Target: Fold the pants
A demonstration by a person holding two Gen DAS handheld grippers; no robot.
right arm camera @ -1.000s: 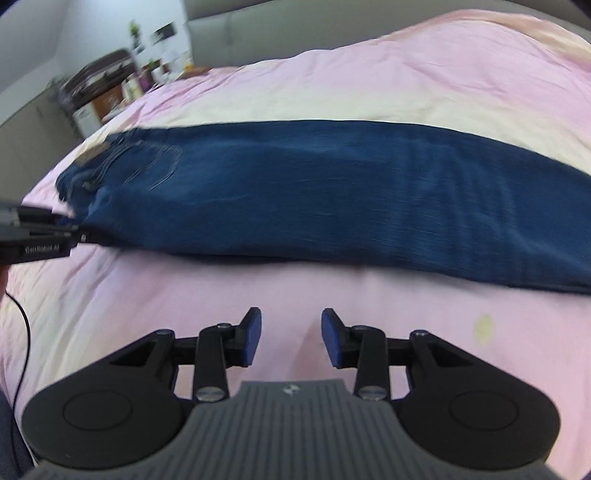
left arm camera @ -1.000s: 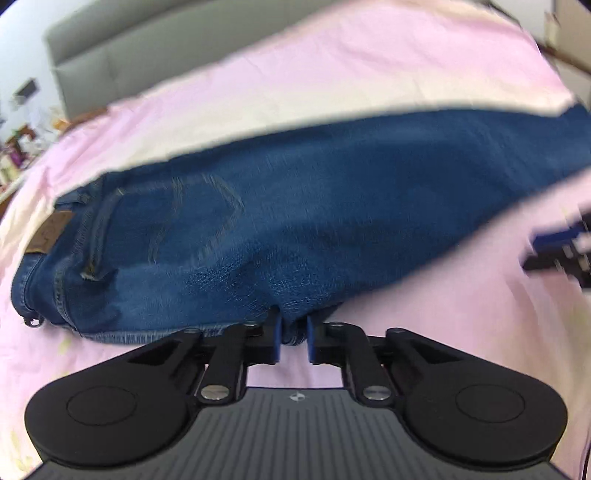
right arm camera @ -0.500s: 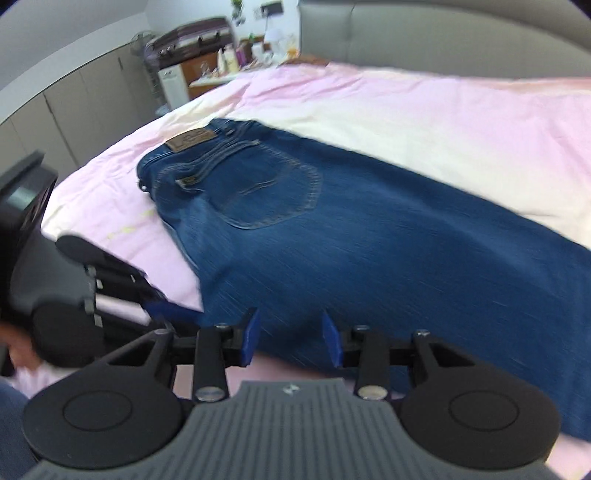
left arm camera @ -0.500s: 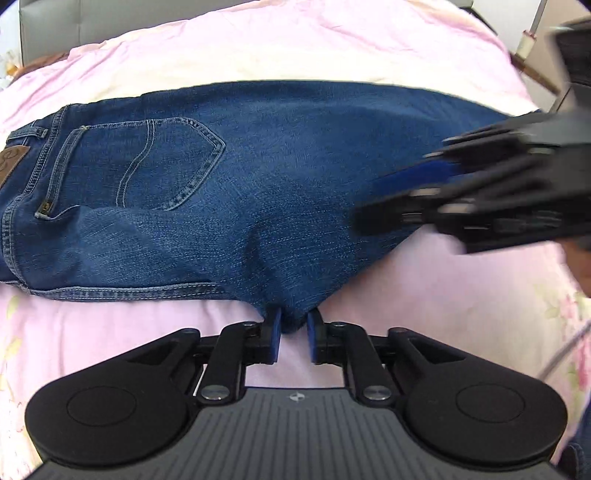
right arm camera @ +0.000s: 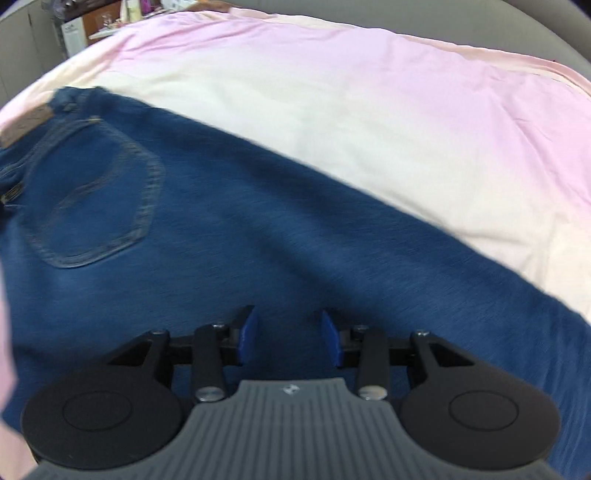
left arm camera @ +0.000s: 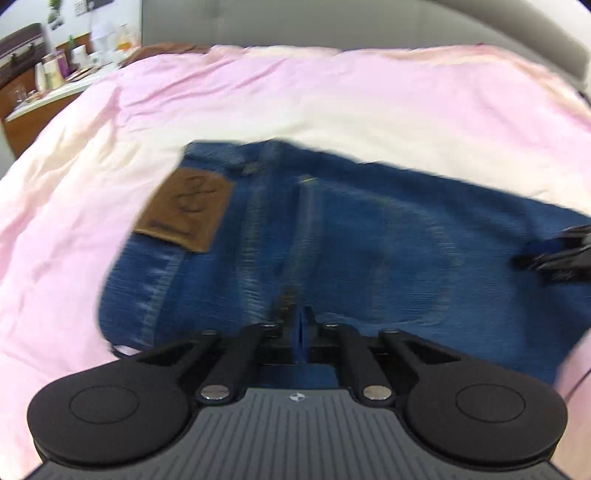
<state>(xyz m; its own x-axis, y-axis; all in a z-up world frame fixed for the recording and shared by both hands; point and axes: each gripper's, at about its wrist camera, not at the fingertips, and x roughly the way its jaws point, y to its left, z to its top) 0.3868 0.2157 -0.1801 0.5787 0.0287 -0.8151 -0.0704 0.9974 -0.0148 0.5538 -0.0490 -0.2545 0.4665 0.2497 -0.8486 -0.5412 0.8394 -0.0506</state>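
Observation:
Blue jeans [left arm camera: 369, 251] lie on a pink and cream bedsheet [left arm camera: 295, 103], back side up, with a brown leather patch [left arm camera: 186, 212] at the waistband. My left gripper [left arm camera: 302, 325] is shut, its blue pads pressed together over the denim near the waist; whether cloth is pinched between them is hidden. The right gripper's tip shows at the right edge of the left wrist view [left arm camera: 554, 254]. In the right wrist view the jeans [right arm camera: 258, 236] fill the middle, back pocket [right arm camera: 99, 206] at left. My right gripper [right arm camera: 288, 332] is open, just above the thigh area.
A grey headboard [left arm camera: 332, 22] runs behind the bed. A bedside table with bottles and clutter [left arm camera: 55, 74] stands at the back left. The sheet [right arm camera: 369, 92] spreads beyond the jeans.
My left gripper moved from the crotch edge toward the waistband and its jaws closed fully. My right gripper moved forward over the jeans, staying open.

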